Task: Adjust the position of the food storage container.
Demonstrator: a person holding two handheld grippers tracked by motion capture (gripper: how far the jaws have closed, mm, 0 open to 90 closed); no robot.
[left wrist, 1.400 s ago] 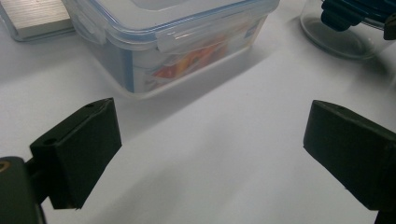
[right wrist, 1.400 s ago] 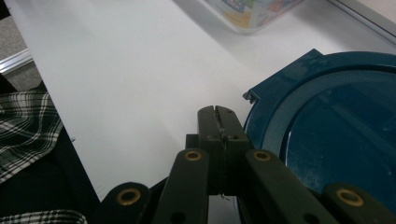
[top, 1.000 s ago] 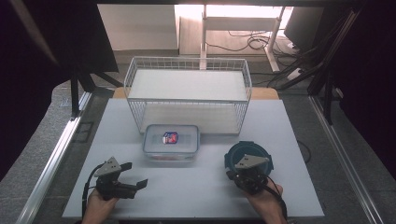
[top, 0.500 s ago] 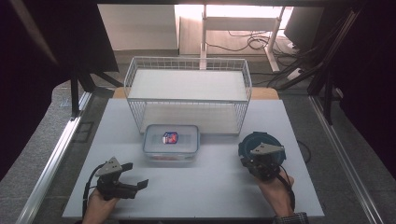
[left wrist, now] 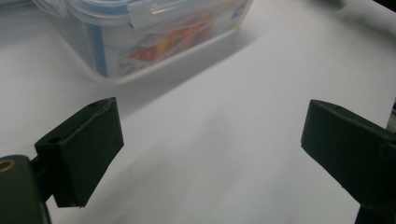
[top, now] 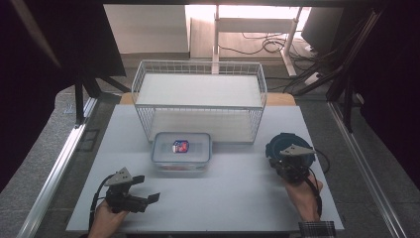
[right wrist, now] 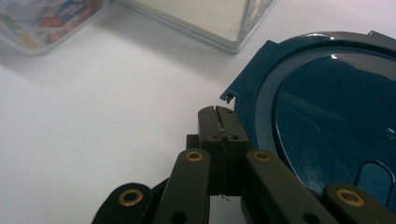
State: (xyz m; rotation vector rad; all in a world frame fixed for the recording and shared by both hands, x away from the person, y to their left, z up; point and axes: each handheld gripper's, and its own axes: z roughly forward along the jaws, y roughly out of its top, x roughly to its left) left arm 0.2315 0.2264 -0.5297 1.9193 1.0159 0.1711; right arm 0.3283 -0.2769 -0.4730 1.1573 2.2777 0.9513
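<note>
The left hand-held gripper (top: 143, 196) is resting low at the near left of the white worktop (top: 223, 198), with its jaws standing wide apart and nothing between them (released). In the left gripper view, the same left hand-held gripper (left wrist: 210, 154) is pointing across bare worktop toward the clear lidded food container (left wrist: 140, 32), which is lying well apart from the pads.

The right hand-held gripper (top: 291, 166) is sitting at the near right, with its jaws pressed flat together (clenched, nothing held). In the right gripper view, the closed tips of the right hand-held gripper (right wrist: 219, 116) are lying just beside the rim of the dark blue round lid (right wrist: 336, 116); contact cannot be determined.

The dark blue round lid (top: 277, 144) is lying flat on the worktop. The clear lidded food container (top: 182, 149) is standing mid-worktop, just in front of the white wire basket (top: 198, 79), which is occupying the far edge.
</note>
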